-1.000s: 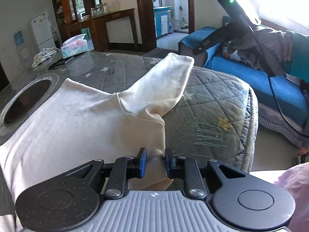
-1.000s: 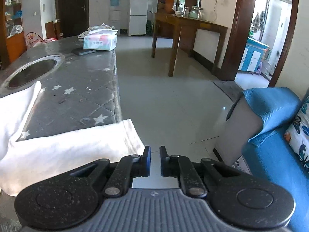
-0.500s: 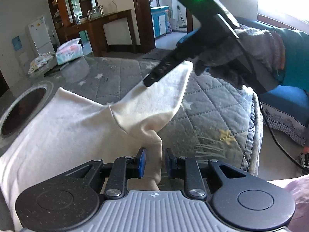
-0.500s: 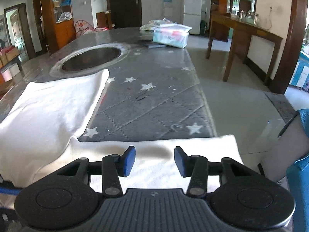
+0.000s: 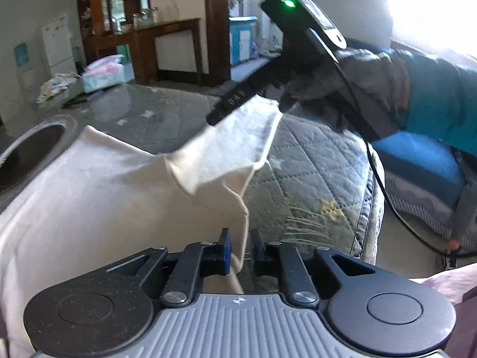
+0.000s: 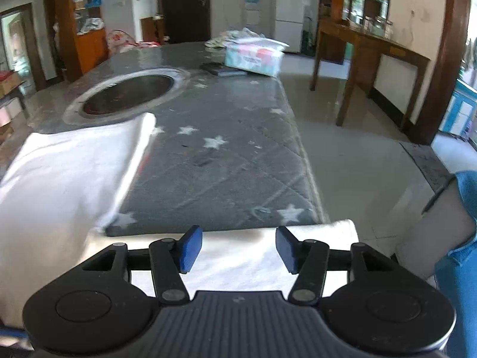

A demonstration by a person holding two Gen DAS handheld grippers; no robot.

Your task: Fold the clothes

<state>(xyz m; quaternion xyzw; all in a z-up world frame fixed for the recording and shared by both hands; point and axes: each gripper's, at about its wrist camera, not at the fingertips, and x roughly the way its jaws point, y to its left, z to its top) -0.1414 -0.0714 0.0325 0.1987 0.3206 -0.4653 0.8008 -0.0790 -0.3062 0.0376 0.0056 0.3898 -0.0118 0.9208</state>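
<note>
Cream garment point(image 5: 98, 197) lies spread on the quilted, star-patterned table point(image 6: 226, 161), body toward the near left corner, one sleeve point(image 5: 235, 143) running out toward the near right edge.

My left gripper point(image 5: 241, 249): jaws nearly together, with a fold of the garment's edge standing between them; I read it as clamped on the cloth, though the right pad shows a sliver of gap. The fabric rises to a peak just ahead of the jaws.

My right gripper point(image 6: 238, 249): jaws wide apart, hovering over the sleeve's cuff end point(image 6: 322, 232) at the table's near edge. From the left wrist view, that gripper point(image 5: 226, 110) points its tip down at the sleeve's far end, in a gloved hand point(image 5: 351, 80); touching or just above, cannot tell. Its cable point(image 5: 387, 197) trails down past the table's right edge.

Around: a round dark recess with a metal rim point(image 6: 128, 95) is set in the table just beyond the garment's body. At the far end, a tissue box point(image 6: 253, 56), a dark flat item point(image 6: 223, 70) beside it, and a crumpled heap point(image 6: 229, 37) behind. Off the table: wooden side table point(image 6: 366, 47), white fridge point(image 6: 289, 15), blue sofa point(image 5: 417, 161) to the right. Motion blur softens both views.
</note>
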